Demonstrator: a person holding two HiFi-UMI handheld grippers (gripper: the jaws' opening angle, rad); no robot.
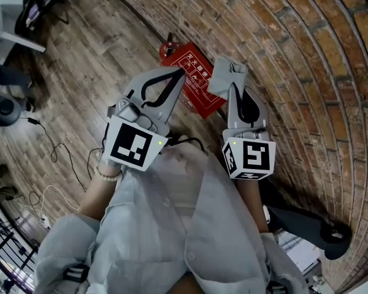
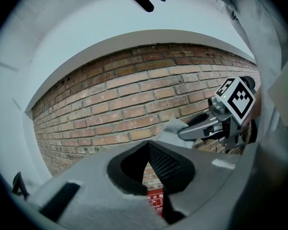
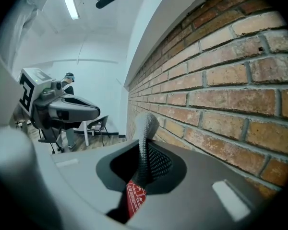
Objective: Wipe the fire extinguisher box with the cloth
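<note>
Fire extinguisher box (image 1: 199, 86): red, flat-faced, with white print; it sits on the wooden floor (image 1: 92, 54) at the foot of the brick wall (image 1: 294, 54). A sliver of it also shows low between the jaws in both gripper views (image 2: 155, 202) (image 3: 133, 198).
Box contents: the printed face is all that shows, so I cannot tell what is inside.
Item beside box: a small dark-and-red thing (image 1: 167, 43) at the box's far end, too small to name.
Cloth (image 1: 228, 75): grey and crumpled, bunched at the tip of the right gripper, hanging over the box's wall-side edge in the head view. Whether it touches the box cannot be told.
Right gripper (image 1: 234, 89): claw closed narrow on the cloth, a fold of which stands up between its jaws (image 3: 146, 128).
Left gripper (image 1: 179, 73): claw closed tip to tip with nothing in it, over the box's other side, just beside the right gripper.
Holder: a person in a pale grey garment (image 1: 172, 225), one gripper in each hand.
Floor, further out: thin cables (image 1: 55, 152) trailing across the boards, well apart from the box.
</note>
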